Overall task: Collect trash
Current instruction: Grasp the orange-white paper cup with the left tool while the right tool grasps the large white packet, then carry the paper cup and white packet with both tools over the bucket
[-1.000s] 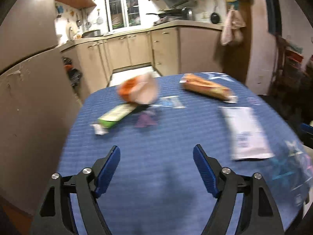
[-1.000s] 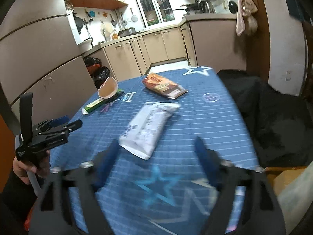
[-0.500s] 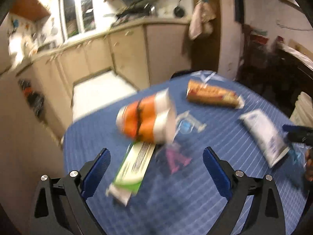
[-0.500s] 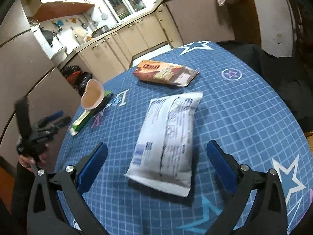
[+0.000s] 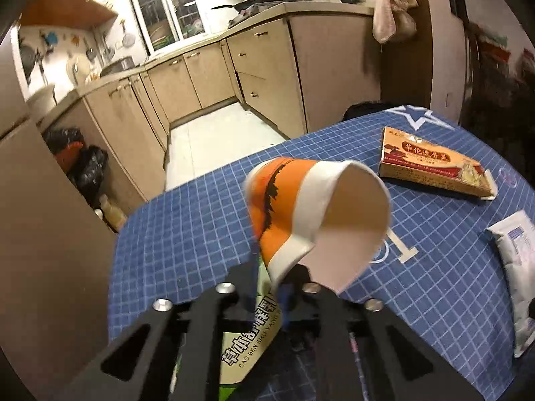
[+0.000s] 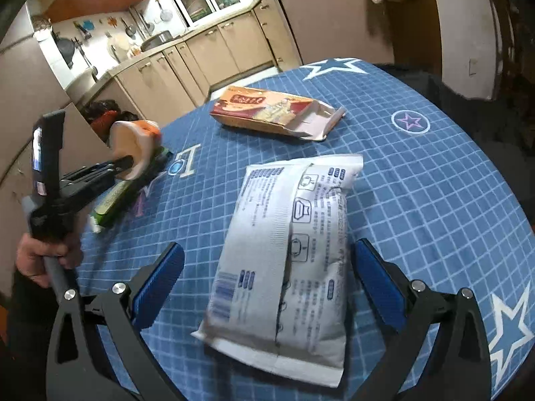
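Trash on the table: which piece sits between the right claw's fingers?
The white pouch. It lies between the open right claw; the orange box lies farther back.

Crumpled paper cup (image 5: 314, 220) — matt; glossy plastic pouch (image 6: 287, 254)

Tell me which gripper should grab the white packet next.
Right. The right gripper is open with its fingers either side of the white packet. The left gripper is already shut on the crushed paper cup.
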The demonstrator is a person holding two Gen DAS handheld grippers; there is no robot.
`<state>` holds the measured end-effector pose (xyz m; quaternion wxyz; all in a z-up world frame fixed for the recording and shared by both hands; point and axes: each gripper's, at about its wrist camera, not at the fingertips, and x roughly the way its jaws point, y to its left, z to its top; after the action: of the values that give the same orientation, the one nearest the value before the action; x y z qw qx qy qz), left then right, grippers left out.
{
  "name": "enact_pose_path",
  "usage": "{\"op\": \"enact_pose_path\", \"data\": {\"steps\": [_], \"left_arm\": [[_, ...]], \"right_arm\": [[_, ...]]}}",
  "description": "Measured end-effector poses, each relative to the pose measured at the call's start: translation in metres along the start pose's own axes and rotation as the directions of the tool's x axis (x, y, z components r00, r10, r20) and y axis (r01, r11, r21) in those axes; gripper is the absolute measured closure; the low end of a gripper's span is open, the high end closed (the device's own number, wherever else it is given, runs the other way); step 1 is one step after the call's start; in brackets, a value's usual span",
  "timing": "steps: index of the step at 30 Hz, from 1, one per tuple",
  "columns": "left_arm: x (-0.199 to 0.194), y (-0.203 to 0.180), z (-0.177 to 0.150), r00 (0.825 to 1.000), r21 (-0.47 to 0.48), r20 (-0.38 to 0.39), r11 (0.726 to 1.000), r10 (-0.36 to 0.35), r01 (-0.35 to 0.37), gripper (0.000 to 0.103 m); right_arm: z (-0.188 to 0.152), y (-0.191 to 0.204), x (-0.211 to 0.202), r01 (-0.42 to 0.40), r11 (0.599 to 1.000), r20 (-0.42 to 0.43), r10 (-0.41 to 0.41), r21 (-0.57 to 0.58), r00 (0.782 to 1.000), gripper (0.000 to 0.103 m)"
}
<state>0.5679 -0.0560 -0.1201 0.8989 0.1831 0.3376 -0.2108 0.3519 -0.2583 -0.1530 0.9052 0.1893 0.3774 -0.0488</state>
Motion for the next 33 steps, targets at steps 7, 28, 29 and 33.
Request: {"op": "enact_pose_path", "data": {"steps": [7, 28, 29, 33], "left_arm": [[-0.014, 0.003, -0.007, 0.999, -0.057, 0.04, 0.998, -0.026, 0.028, 0.098], [-0.153, -0.036, -0.035, 0.991, -0.151, 0.123, 0.988, 0.059, -0.04, 0.098], [-0.157, -0.041, -0.039, 0.99, -0.147, 0.124, 0.988, 0.069, -0.051, 0.098], [-0.172, -0.072, -0.058, 0.985, -0.132, 0.121, 0.986, 0.123, -0.106, 0.098]], "right_arm": [[-0.001, -0.013, -0.004, -0.01, 1.0, 0.006, 0.01, 0.012, 1.0, 0.049], [-0.034, -0.019, -0.07, -0.112, 0.99, 0.068, 0.118, -0.088, 0.991, 0.064], [-0.036, -0.017, -0.076, -0.11, 0.988, 0.077, 0.118, -0.106, 0.99, 0.064], [-0.043, -0.012, -0.095, -0.093, 0.984, 0.108, 0.11, -0.153, 0.988, 0.064]]}}
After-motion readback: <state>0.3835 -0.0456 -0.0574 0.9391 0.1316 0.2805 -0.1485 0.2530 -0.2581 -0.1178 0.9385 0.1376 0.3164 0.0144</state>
